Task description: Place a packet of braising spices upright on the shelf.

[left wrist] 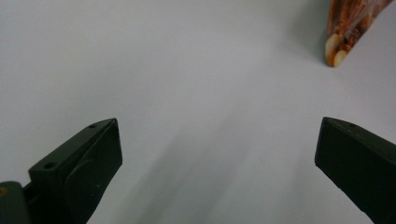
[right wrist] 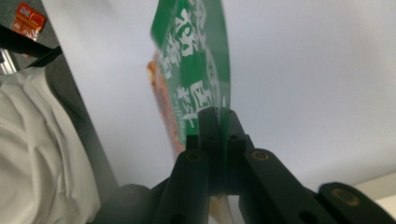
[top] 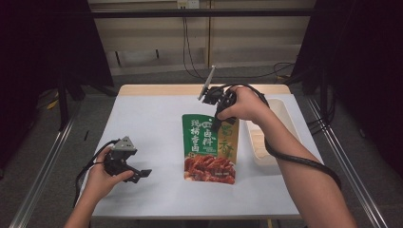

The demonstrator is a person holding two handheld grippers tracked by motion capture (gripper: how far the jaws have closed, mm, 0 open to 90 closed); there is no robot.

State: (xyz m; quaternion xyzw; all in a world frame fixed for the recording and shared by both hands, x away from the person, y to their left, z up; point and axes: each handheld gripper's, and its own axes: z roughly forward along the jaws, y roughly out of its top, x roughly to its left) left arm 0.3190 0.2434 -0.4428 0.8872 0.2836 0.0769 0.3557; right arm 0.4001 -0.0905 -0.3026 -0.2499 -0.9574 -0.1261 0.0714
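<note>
Seen from above: white tabletop [top: 157, 123], two hand-held grippers, one printed food pouch.

Right gripper [top: 217, 124], near the middle of the far edge, clamped shut on the top edge of a green and gold seasoning pouch [top: 209, 148]. Pouch hanging from that grip toward the centre of the tabletop, bottom edge with its picture of braised meat close to or brushing the surface; contact there hard to judge. In the right gripper view, both black jaws pressed flat against the pouch [right wrist: 196, 60], the thin top seam pinched between them.

Left gripper [top: 135, 172] held low near the front left corner, jaws spread wide with nothing between them. In the left gripper view, bare tabletop ahead and just one corner of the pouch [left wrist: 343, 35] at the upper right.

Step in hand, by judgement: lifting the pouch clear by its top seam. Best done with a steady, straight rise and firm pinch, since a narrow grip on a slick film could slip or let the pouch swing.

Nearby: a pale shallow tray [top: 275, 142] along the right edge of the tabletop, just beside the pouch and under the right forearm, a likely thing to catch on. Dark curtains and cables beyond the far edge.
</note>
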